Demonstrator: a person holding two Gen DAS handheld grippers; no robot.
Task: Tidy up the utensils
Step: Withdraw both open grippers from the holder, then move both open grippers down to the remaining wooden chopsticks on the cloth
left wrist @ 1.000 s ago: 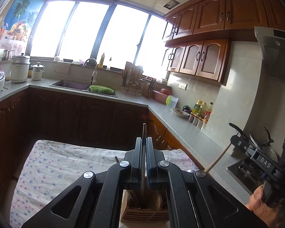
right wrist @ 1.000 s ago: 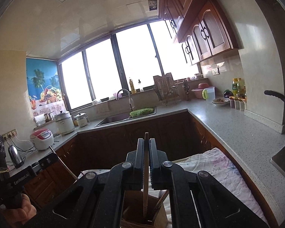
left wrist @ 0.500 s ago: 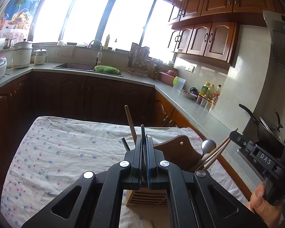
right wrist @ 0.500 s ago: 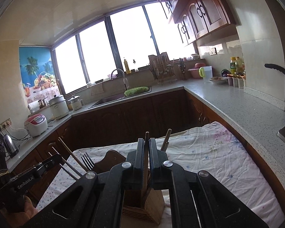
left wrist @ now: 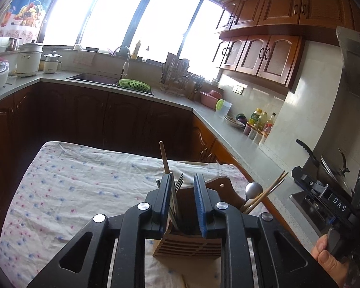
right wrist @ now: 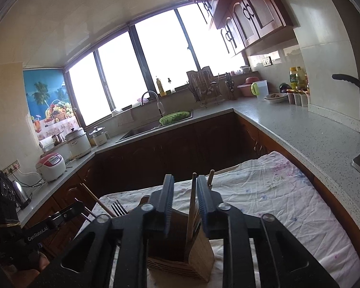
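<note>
A: Both claws, left (left wrist: pixel 183 201) and right (right wrist: pixel 185 204), gape, gripping nothing, over the holder (left wrist: pixel 187 244) on the bench (left wrist: pixel 72 187).
B: Chopsticks (right wrist: pixel 192 206) inside: light, stiff, slick. Pinch mid-shaft.

Parted right gripper (right wrist: pixel 185 193) above wooden utensil holder (right wrist: pixel 199 254)

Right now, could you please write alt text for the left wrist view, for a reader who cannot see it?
The left gripper hangs open over a wooden holder of forks, chopsticks and a spoon, on a floral cloth. Behind is a kitchen with a sink under bright windows; the right gripper enters at right.
</note>
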